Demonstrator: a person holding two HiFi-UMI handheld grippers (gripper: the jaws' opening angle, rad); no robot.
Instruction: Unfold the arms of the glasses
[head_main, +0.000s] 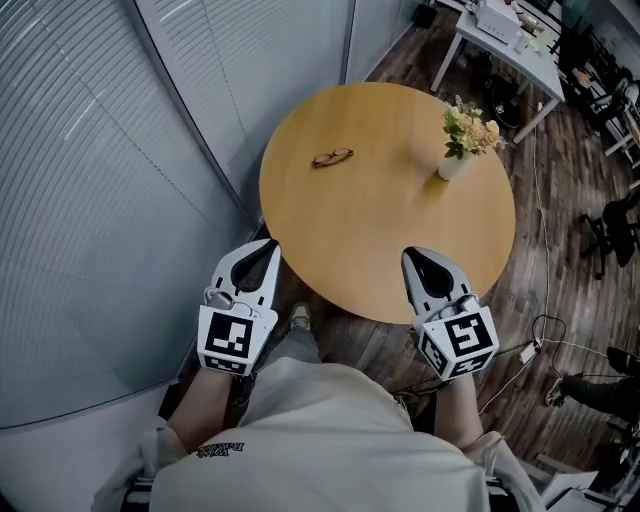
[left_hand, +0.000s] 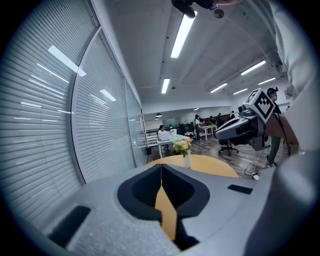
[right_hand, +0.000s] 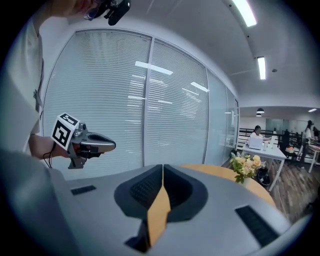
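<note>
head view, glasses: flat on the round tabletop, left of the vase and well apart from it; too small to read how the arms lie.
head view, left tool: near side of the vase, far to its left, at the tabletop rim, nothing in it.
head view, right tool: near side of the vase, almost in line with it, tip over the rim, empty.
left gripper view, jaws: pressed together, only tabletop colour shows through the seam. Vase straight ahead, glasses not in sight.
right gripper view, jaws: closed on each other, nothing between; vase off to the right, glasses not in sight.
risk, approach: both tools must open before they reach the glasses; arriving shut would likely just shove them across the smooth top.
risk, vase: the right tool's path to the glasses runs past the vase — a wide swing could tip it.
risk, grip: thin frame, and one tool has to pin it while the other swings an arm — a pinch on a lens or a pull against the hinge could scratch or bend it.
</note>
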